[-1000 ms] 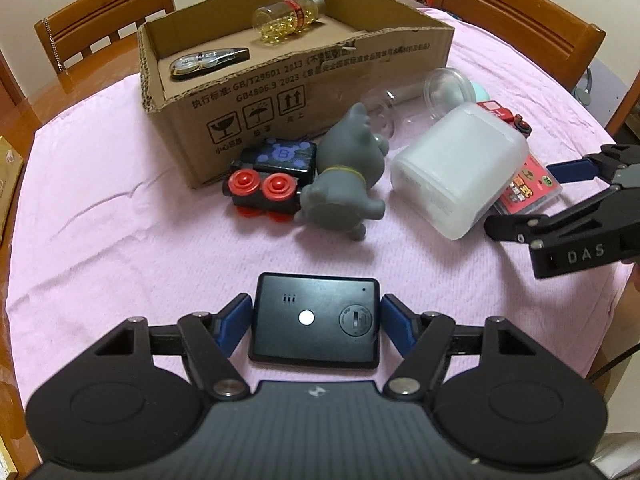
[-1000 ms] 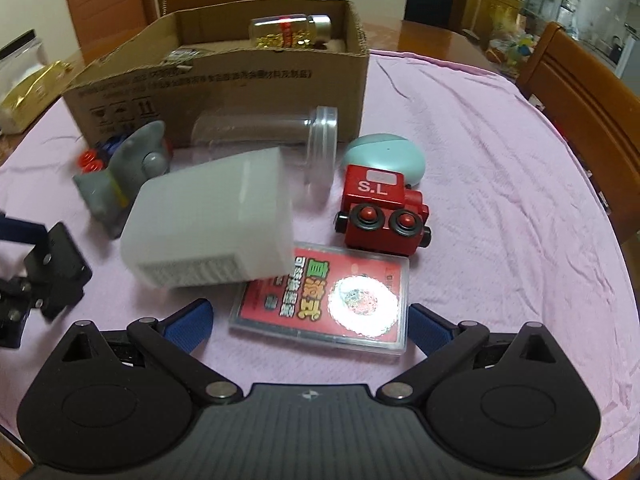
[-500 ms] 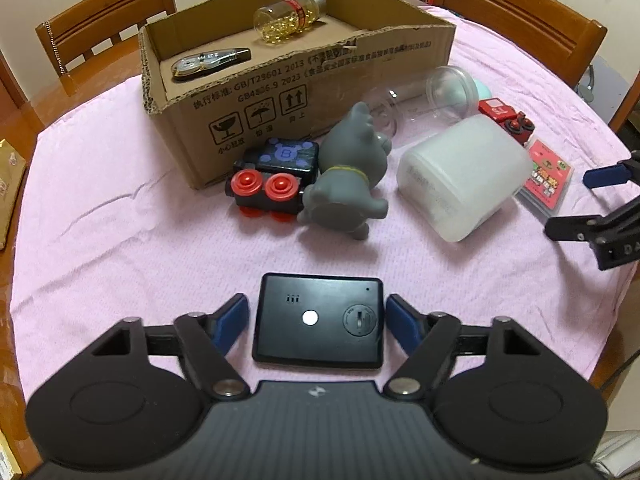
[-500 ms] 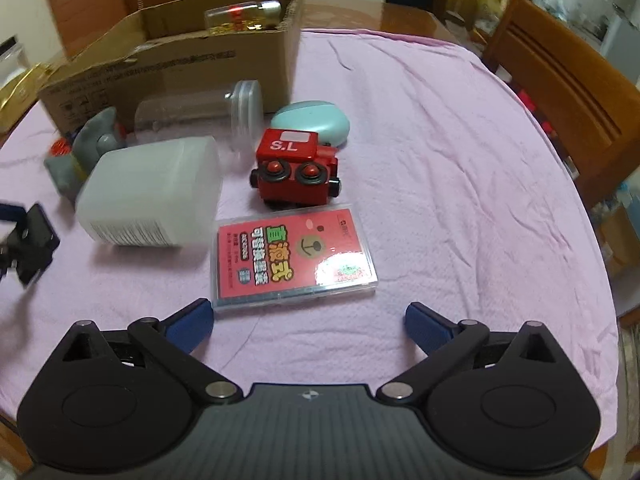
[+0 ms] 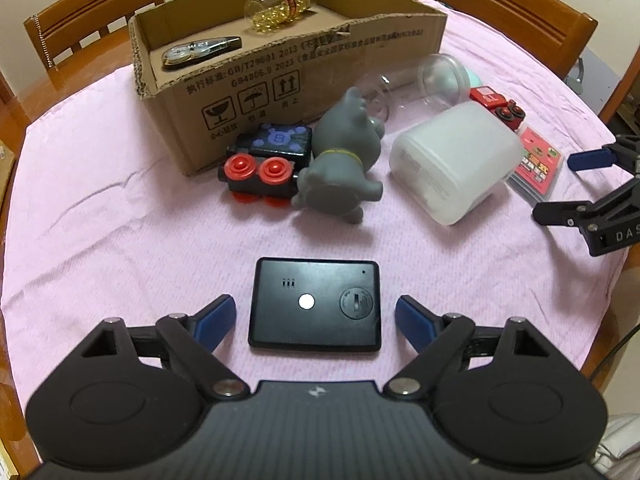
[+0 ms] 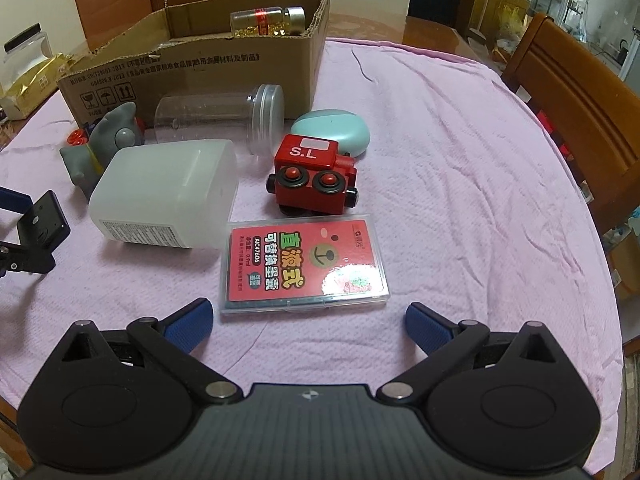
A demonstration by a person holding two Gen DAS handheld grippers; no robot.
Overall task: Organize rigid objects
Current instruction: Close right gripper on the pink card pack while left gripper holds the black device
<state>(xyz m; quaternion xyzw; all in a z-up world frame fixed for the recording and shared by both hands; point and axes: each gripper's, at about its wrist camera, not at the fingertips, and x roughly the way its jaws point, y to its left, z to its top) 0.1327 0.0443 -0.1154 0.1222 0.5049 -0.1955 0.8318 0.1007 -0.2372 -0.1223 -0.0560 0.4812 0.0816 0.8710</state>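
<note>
My left gripper (image 5: 315,318) is open, its fingers on either side of a flat black device (image 5: 315,309) lying on the pink cloth, with gaps on both sides. My right gripper (image 6: 308,322) is open just in front of a red card case (image 6: 304,265), not touching it. The cardboard box (image 5: 304,68) at the back holds a pill bottle (image 5: 280,6) and a tape dispenser (image 5: 200,49). A grey toy animal (image 5: 340,160), a black toy train (image 5: 268,160), a white plastic container (image 6: 168,196), a red toy train (image 6: 316,176), a clear jar (image 6: 220,116) and a teal case (image 6: 332,132) lie on the cloth.
Wooden chairs (image 5: 92,20) stand around the round table, one at the right (image 6: 576,116). The table edge is close behind both grippers. A gold packet (image 6: 28,84) lies off the cloth at the far left.
My left gripper has opened a little wider around the black device. My right gripper has swung and shifted over the card case and now faces it squarely.
</note>
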